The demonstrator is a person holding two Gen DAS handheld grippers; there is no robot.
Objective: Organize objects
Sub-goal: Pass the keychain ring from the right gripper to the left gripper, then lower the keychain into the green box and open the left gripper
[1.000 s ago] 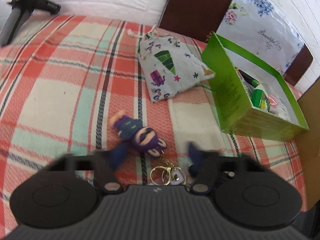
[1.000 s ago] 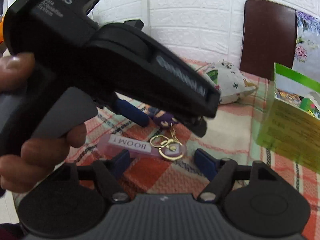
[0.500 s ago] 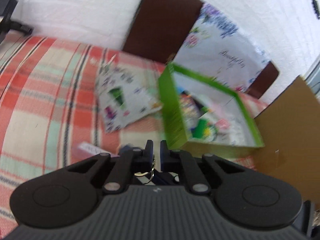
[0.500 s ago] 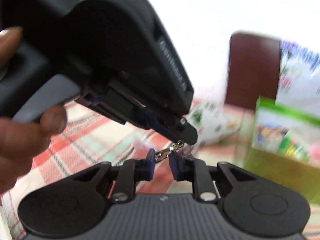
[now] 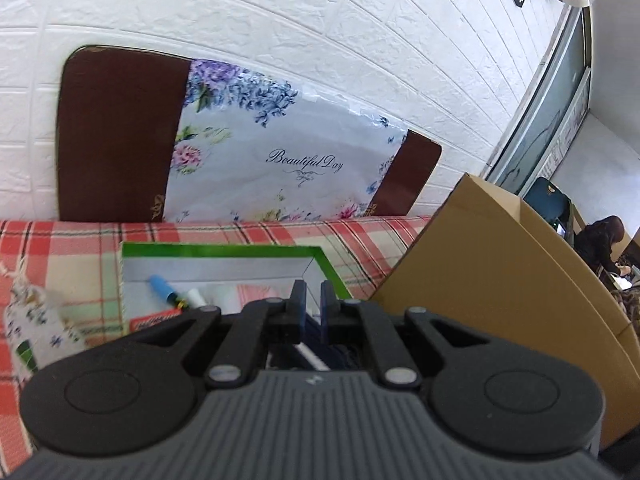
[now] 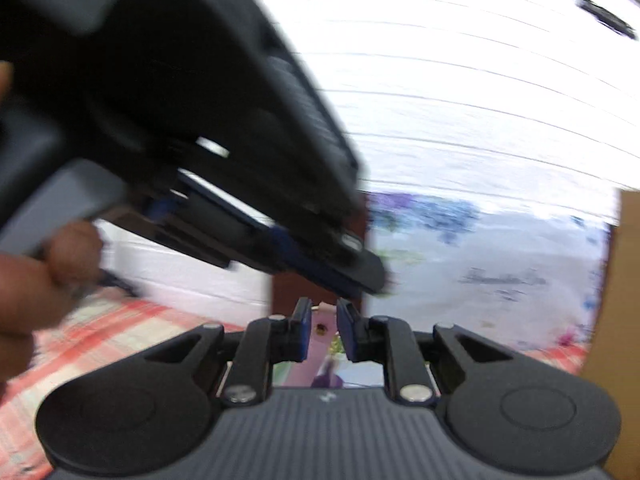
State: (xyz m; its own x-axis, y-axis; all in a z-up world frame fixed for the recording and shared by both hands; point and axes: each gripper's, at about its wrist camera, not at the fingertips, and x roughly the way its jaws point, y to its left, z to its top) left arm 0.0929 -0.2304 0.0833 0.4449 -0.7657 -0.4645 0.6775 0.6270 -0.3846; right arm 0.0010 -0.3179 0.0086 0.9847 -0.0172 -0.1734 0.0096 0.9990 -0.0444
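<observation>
Two claws, both narrowed: left claw (image 5: 313,300) pinches dark fabric, right claw (image 6: 323,318) grips the pink tag (image 6: 320,344). Carry step, above the green box (image 5: 224,252); next, lower and release inside.

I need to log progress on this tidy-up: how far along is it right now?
Done: the green box already holds a blue-capped pen and other small items. In hand: the right gripper is shut on a pink tag; the left gripper is nearly shut above the box on something dark. Left: the printed pouch lies outside the box on the plaid cloth.
</observation>
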